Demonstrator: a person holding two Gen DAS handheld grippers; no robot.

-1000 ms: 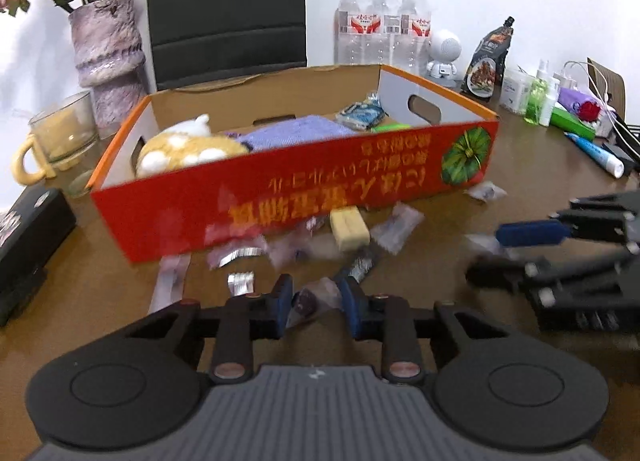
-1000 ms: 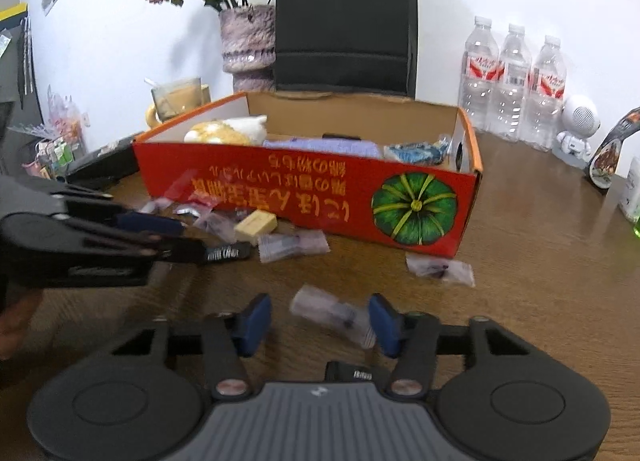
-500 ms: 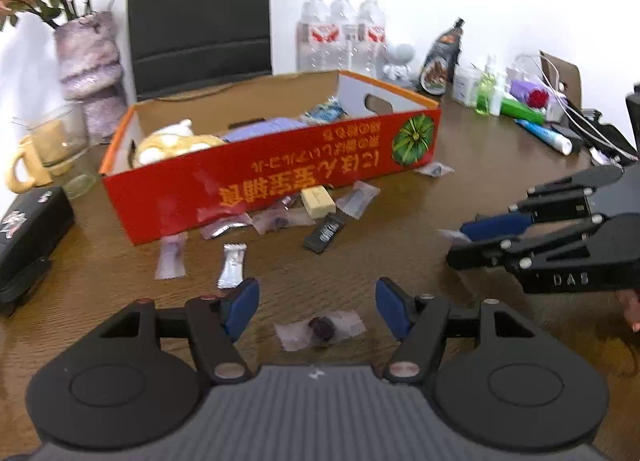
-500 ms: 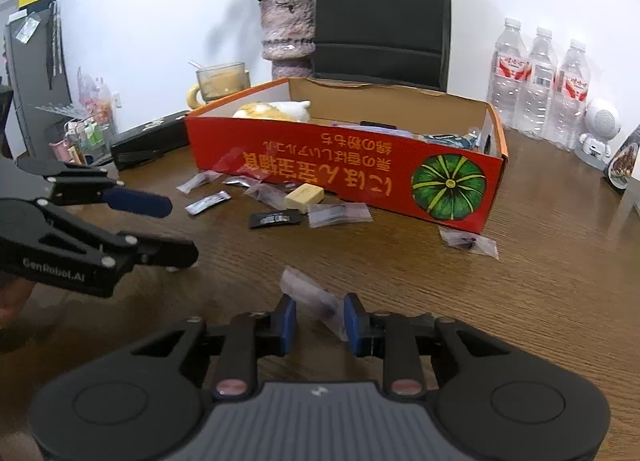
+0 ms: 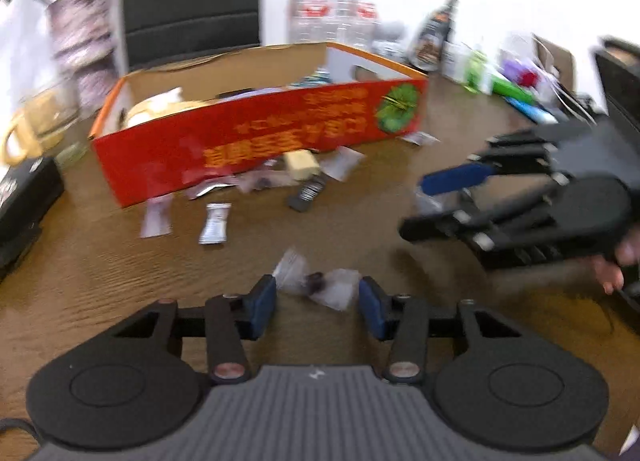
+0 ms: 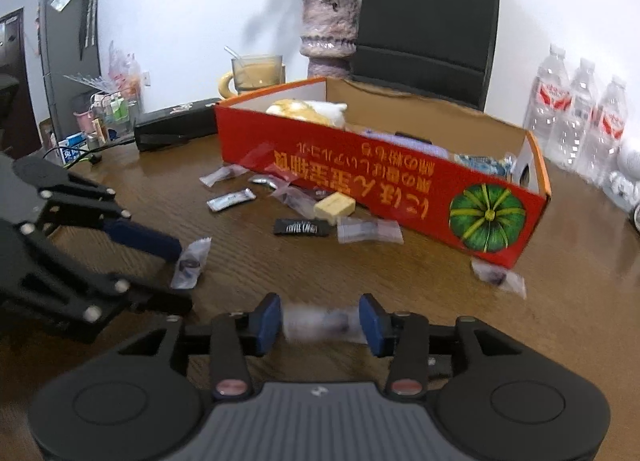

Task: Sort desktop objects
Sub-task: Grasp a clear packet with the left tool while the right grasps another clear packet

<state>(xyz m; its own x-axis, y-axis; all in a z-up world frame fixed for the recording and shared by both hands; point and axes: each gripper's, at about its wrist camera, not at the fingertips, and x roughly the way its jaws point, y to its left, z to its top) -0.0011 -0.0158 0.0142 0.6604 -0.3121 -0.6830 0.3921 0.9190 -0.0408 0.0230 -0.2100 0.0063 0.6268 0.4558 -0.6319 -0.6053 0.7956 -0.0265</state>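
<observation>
**Candy wrappers between both grippers**

Wooden surface [image 6: 460, 301] fills both views. Red pumpkin-print carton [image 6: 400, 197], inverted Japanese lettering, sits upper centre. Left gripper [image 5: 318, 303], jaws just narrowing, brackets a clear-wrapped candy [image 5: 316, 283] ungripped; right gripper [image 6: 319, 321], jaws just widening, loosely frames another wrapper [image 6: 320, 323], evidently released.

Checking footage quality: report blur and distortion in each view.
Left wrist view: motion blur smears the red box and bottles; the left gripper stays sharp. Right wrist view: mostly sharp, but the wrapper between its fingers is blurred. Fisheye bending in both.
</observation>
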